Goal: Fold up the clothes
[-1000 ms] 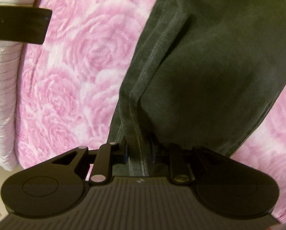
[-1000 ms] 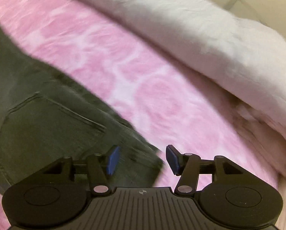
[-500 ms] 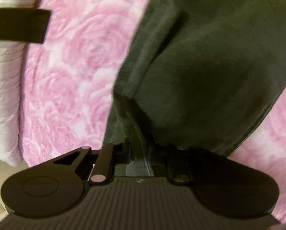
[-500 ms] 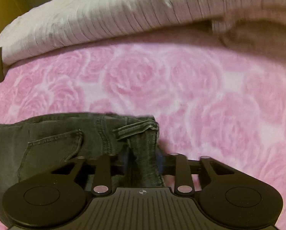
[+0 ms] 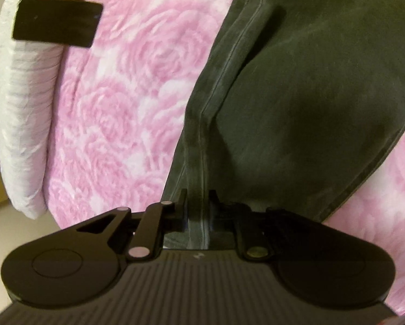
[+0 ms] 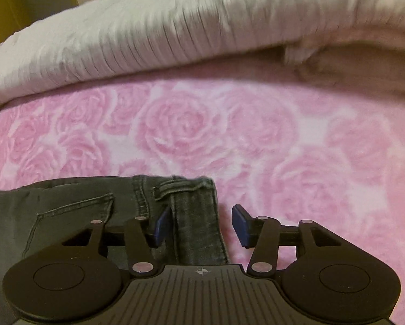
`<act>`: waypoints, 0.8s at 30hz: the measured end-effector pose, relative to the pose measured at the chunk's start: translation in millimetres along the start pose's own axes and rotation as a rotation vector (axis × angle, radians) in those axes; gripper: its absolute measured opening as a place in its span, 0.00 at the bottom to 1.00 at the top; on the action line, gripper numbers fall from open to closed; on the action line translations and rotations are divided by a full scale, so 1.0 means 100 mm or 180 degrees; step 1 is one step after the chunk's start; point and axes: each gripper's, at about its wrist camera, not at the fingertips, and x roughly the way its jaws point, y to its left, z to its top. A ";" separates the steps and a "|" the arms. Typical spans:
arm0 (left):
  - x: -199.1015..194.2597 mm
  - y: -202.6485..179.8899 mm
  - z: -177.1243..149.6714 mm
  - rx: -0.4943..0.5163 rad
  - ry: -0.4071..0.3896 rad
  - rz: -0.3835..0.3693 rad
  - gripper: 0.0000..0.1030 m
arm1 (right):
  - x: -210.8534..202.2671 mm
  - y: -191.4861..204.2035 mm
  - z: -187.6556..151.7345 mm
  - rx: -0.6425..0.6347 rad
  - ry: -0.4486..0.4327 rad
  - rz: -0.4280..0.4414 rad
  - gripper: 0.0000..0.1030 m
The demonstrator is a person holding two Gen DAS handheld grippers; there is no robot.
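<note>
Warm, dim indoor light tints both views pink and yellow. Fisheye bending curves the edges, with dark corners. The white quilt beyond the right gripper is smeared by motion blur; the dark trousers ahead of the left gripper look soft and murky.

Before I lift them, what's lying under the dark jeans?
The dark jeans lie on the pink rose-patterned blanket, which shows all around them. Anything directly beneath the denim is covered and cannot be seen.
</note>
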 end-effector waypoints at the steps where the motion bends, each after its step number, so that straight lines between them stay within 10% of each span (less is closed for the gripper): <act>1: -0.03 0.00 -0.04 -0.0011 -0.0004 0.0014 0.17 | -0.11 0.05 -0.03 0.0002 -0.0068 -0.0077 0.48; 19: -0.26 -0.05 -1.43 -0.0339 -0.0243 0.0152 0.35 | -1.04 2.16 -1.33 -0.0420 0.0274 0.0847 0.48; 24: -0.09 -0.16 -1.78 -0.0178 -0.0775 0.0267 0.42 | -1.12 3.10 -1.30 -0.0616 0.0188 0.0987 0.48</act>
